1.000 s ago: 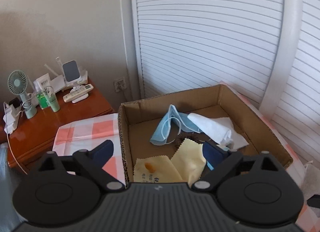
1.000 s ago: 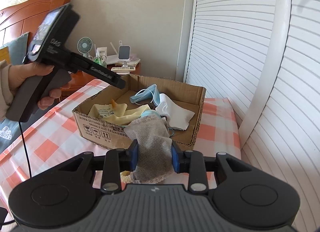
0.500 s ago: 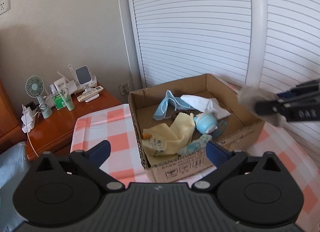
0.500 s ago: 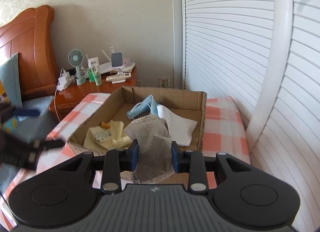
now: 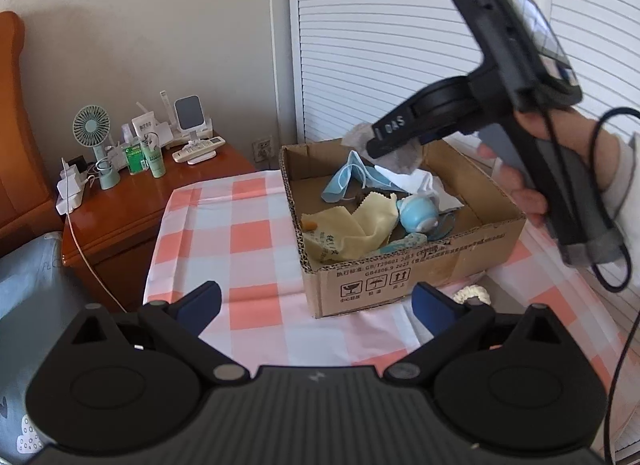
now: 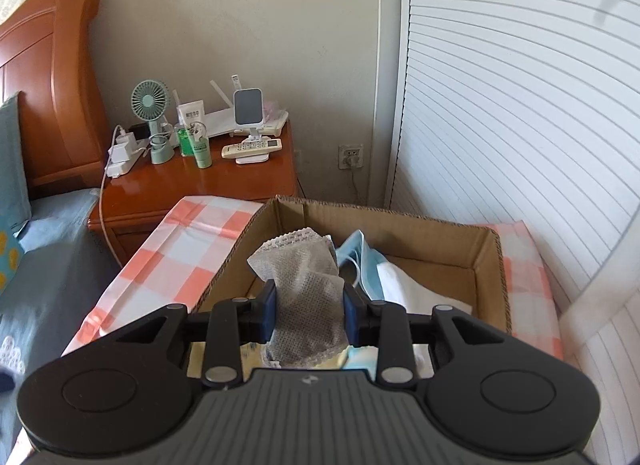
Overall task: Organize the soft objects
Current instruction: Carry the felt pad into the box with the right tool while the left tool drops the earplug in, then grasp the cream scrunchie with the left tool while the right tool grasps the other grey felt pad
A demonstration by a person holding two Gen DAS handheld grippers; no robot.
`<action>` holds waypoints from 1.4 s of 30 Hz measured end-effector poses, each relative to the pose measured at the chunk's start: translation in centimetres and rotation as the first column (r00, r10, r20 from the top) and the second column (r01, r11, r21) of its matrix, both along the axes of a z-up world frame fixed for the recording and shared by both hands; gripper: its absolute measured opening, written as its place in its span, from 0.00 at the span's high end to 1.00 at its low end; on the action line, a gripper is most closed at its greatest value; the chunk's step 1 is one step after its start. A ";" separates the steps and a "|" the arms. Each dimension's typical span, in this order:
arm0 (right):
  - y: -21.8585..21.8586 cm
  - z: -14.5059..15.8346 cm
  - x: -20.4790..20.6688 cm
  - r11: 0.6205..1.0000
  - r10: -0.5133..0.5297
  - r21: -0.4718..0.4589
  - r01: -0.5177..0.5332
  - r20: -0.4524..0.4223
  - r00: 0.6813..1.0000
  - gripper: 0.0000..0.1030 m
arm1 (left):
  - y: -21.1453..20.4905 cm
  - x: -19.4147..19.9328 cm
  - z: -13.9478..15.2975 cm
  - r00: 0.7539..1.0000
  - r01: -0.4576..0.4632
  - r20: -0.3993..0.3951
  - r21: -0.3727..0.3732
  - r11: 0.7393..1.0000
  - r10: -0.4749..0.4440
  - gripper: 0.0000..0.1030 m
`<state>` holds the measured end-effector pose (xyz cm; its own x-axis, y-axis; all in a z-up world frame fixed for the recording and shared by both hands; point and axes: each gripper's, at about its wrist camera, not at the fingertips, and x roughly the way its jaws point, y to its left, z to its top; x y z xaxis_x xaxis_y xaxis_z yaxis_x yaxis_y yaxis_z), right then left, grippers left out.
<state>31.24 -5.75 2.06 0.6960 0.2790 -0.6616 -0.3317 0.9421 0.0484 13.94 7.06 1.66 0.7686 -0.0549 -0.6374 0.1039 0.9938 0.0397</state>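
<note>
The left tongs (image 5: 316, 305) are spread wide and hold nothing, hovering over the checked cloth just before the cardboard box (image 5: 420, 265). The right tongs (image 6: 309, 311) are pressed onto a grey mesh cloth (image 6: 304, 289), pinching its middle above the box, where a blue face mask (image 5: 344, 181) and yellow cloth (image 5: 352, 229) lie.

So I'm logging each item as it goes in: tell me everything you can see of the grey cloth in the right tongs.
The grey cloth is a thin, mesh-like woven piece with a pale scalloped edge at top and bottom. It is crumpled and stands upright, pinched at its middle by the shut right tongs, its top fanning out above the pads. It hangs over the open cardboard box, near the blue face mask; whether it touches the mask cannot be told.
</note>
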 end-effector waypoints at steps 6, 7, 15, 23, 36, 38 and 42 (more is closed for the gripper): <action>1.3 -0.1 2.4 0.998 -0.055 -0.009 0.055 0.036 0.998 0.05 | 0.4 -0.2 -0.2 1.000 0.004 0.004 -0.020 1.000 -0.004 0.02; 1.2 -0.1 2.2 0.999 -0.047 -0.001 0.047 0.044 0.998 0.04 | 0.5 -0.2 -0.3 1.000 0.004 0.001 -0.026 1.000 -0.004 0.02; 0.1 0.9 -1.1 0.999 -0.027 -0.029 0.029 0.051 0.998 0.00 | 0.5 -0.3 -0.2 1.000 -0.008 -0.005 -0.040 0.999 0.008 0.02; -2.9 1.5 -5.8 0.999 -0.030 -0.010 0.030 0.060 0.998 0.00 | 0.0 -1.9 1.4 0.999 -0.027 0.023 -0.036 0.999 0.028 0.02; -8.5 -2.4 -13.5 0.992 -0.116 -0.049 0.120 0.065 0.991 0.00 | -2.1 -3.6 2.9 0.998 0.002 0.071 0.014 1.000 -0.003 0.01; -9.4 -3.9 -14.1 0.985 -0.158 -0.065 0.161 0.040 0.987 0.00 | -2.2 -3.6 2.3 0.995 0.013 0.098 0.012 1.000 -0.014 0.01; -11.5 -7.1 -14.9 0.972 -0.226 -0.070 0.224 -0.024 0.974 0.00 | -3.2 -3.0 0.9 0.993 0.059 0.097 0.018 0.998 -0.060 0.01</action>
<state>16.30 -17.22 -5.01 0.7143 0.0719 -0.6961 -0.1098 0.9939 -0.0100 10.91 3.91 2.60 0.8225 -0.0930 -0.5611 0.1577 0.9851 0.0679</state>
